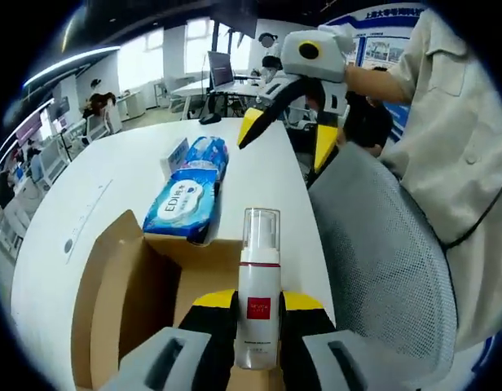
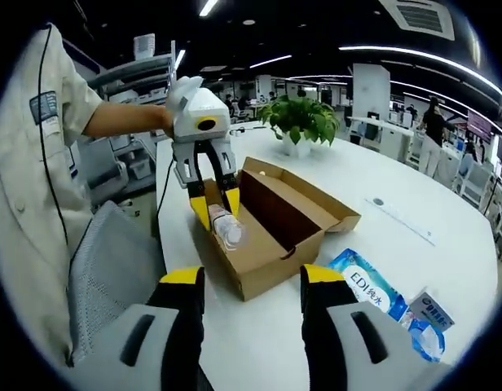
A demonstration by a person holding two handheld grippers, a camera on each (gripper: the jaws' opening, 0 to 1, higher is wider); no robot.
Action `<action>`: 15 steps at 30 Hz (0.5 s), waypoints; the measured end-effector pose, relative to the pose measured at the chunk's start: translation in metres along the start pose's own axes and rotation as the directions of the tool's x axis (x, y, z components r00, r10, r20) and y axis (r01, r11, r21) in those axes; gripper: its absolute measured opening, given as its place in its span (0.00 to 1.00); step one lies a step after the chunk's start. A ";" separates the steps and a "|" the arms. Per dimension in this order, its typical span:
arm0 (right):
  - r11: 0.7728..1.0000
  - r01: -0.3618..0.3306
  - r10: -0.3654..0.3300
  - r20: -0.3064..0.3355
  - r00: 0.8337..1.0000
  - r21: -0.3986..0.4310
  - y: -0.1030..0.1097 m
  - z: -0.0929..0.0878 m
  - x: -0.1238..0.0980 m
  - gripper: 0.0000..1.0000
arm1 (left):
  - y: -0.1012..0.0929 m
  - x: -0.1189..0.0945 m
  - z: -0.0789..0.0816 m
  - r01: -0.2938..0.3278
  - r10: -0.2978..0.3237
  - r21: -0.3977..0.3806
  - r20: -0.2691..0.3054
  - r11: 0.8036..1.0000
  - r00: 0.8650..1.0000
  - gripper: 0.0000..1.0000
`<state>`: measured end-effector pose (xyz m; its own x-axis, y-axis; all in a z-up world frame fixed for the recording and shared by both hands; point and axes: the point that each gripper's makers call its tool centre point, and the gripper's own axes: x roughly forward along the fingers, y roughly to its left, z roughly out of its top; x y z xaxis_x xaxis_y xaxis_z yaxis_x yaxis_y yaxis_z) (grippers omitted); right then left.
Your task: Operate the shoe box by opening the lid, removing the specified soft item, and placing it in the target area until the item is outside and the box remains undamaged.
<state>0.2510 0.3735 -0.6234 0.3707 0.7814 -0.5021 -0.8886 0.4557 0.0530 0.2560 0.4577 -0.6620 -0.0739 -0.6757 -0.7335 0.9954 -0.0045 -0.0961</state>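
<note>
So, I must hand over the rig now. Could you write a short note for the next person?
Left hand-held gripper: shut on the pump bottle, held over the open shoe box.
Right hand-held gripper: open, holding nothing, apart from the box.
Wet wipes pack lies on the white table beside the box.
Done: lid open, bottle gripped.
Left: put the bottle down outside the box.

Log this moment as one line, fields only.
box: open on table | left gripper: shut on bottle over box | right gripper: open, empty | wipes: beside box
</note>
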 end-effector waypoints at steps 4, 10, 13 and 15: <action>0.999 -0.038 0.038 0.012 0.999 -0.016 0.010 0.004 0.004 0.39 | -0.009 0.002 0.012 0.024 -0.025 0.018 0.033 1.000 0.999 0.19; 0.994 -0.104 0.105 0.034 0.994 -0.045 0.028 0.012 0.009 0.29 | -0.022 0.002 0.022 0.078 -0.079 0.021 0.064 0.997 0.995 0.19; 0.991 -0.118 0.121 0.043 0.992 -0.063 0.033 0.016 0.011 0.25 | -0.026 0.002 0.026 0.096 -0.097 0.024 0.080 0.995 0.992 0.19; 0.989 -0.128 0.131 0.045 0.990 -0.069 0.034 0.018 0.012 0.24 | -0.030 0.002 0.028 0.109 -0.111 0.029 0.087 0.994 0.990 0.19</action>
<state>0.2297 0.4061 -0.6122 0.2627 0.8527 -0.4515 -0.9452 0.3213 0.0570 0.2277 0.4364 -0.6417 -0.1785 -0.7323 -0.6572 0.9828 -0.0999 -0.1556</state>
